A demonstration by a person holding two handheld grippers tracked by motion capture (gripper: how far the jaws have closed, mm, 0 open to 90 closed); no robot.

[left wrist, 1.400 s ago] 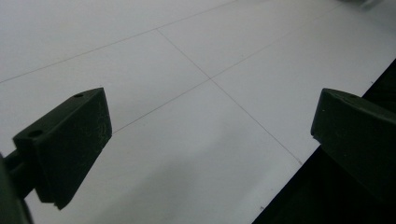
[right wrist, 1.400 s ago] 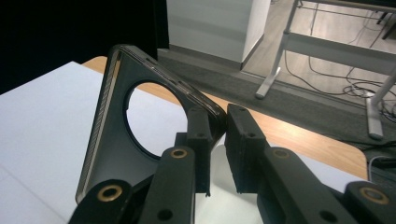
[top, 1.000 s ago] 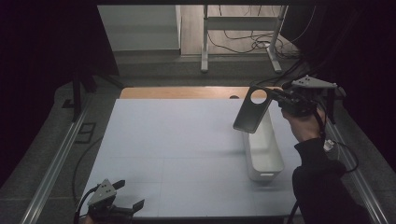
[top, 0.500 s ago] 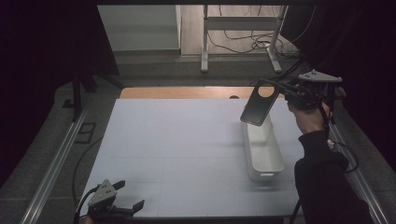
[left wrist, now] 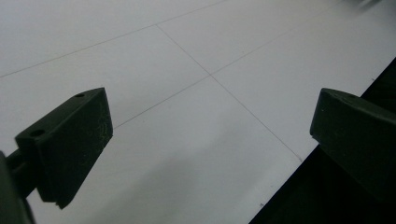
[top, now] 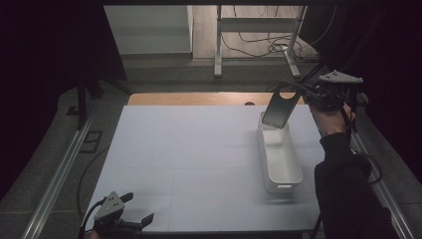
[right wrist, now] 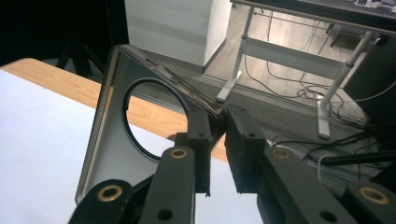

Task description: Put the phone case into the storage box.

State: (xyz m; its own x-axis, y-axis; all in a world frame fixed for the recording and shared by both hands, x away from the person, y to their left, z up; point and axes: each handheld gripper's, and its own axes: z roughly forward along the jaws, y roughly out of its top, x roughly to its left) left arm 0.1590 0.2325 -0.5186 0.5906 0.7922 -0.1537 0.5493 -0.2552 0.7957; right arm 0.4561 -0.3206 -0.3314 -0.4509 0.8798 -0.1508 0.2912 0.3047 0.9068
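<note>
Phone case [right wrist: 112,154], grey w/ big round cutout, poss. ribbed edge, pinched at rim by right gripper [right wrist: 217,140], above white bin [top: 281,159].

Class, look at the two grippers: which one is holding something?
The right gripper, raised above the white tray, pinches a phone case; the left gripper is open.

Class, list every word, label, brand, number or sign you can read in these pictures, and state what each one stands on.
None: no readable text in any view.
Phone case: plain, with a round hole, no lettering.
White tray: unmarked.
Table: thin seam lines, no writing.
Right tongs and left tongs: black, no label showing.
</note>
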